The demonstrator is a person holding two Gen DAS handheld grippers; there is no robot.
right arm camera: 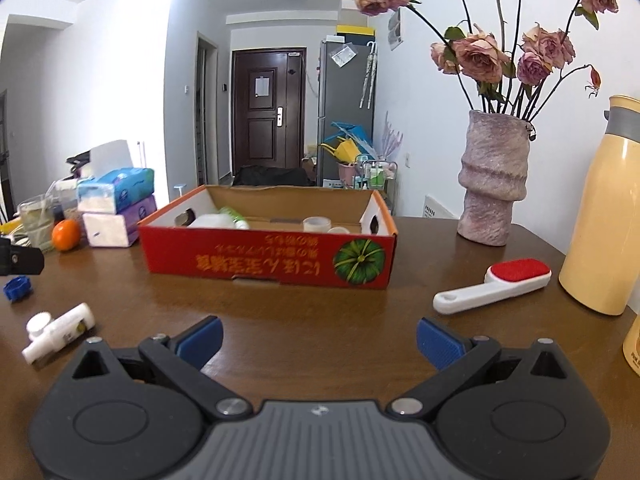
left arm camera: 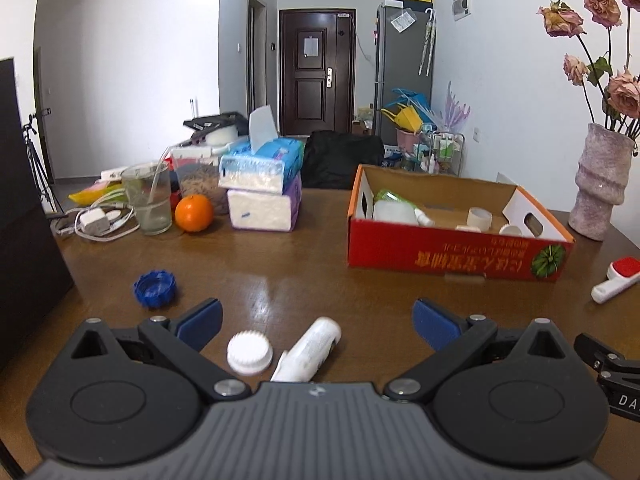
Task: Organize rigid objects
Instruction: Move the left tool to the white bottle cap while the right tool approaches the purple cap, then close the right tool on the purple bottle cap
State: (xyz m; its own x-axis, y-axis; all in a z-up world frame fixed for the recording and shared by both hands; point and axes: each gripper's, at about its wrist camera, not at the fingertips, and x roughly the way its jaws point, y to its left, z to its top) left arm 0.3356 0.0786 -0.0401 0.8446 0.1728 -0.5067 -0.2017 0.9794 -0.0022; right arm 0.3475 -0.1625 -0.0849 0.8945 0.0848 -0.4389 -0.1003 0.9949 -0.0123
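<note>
- A blue cap (left arm camera: 155,288) lies far left on the surface (left arm camera: 288,280).
- The left claw (left arm camera: 316,320) is spread wide, over a white cap (left arm camera: 250,352) and white tube (left arm camera: 310,350).
- The red box (right arm camera: 268,258) holds small containers.
- The right claw (right arm camera: 319,340) is spread, empty.
- A lint brush (right arm camera: 494,286) lies right.

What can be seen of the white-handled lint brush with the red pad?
The white plastic lint brush with a red fabric pad lies flat on the brown wooden table, pad up, right of the red cardboard box. Its handle has a hole near the end and points toward the camera's left. Nothing touches it but the table.
</note>
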